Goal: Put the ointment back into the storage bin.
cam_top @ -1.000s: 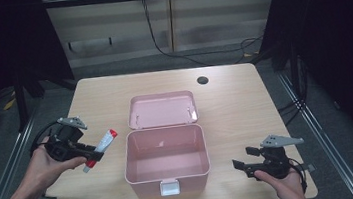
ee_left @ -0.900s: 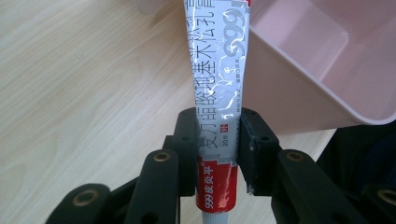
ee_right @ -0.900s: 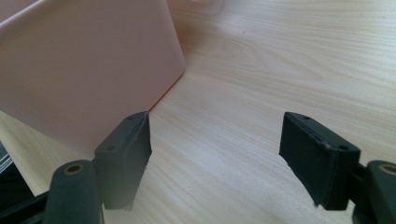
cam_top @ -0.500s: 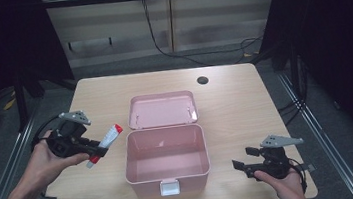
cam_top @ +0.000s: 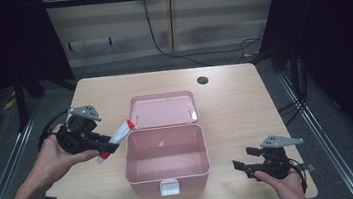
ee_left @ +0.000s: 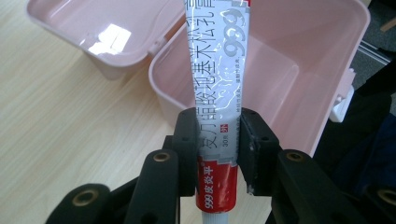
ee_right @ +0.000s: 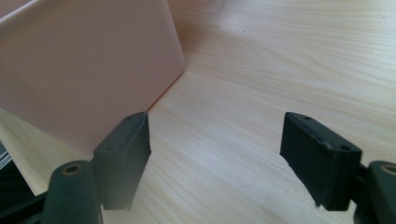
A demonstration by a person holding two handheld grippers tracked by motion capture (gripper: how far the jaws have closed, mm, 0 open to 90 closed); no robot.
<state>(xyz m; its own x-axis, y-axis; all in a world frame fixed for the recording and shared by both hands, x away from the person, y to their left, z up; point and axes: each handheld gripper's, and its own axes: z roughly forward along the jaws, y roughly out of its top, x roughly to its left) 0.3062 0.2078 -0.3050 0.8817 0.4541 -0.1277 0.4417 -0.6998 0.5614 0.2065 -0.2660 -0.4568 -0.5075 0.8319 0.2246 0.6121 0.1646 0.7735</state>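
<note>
Now left gripper (cam_top: 105,147) clamps tube (cam_top: 115,140) beside pink box (cam_top: 166,153)

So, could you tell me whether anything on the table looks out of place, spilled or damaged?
Nothing stands out. The pink box sits square on the table with its lid laid fully open behind it, empty and unmarked. The left gripper holds a red-and-white tube cleanly near its capped end. The right gripper rests open beside the box.

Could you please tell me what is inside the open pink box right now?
The pink box holds nothing on its visible floor. The near front wall hides a strip inside. The tube is outside, clamped in the left gripper.
</note>
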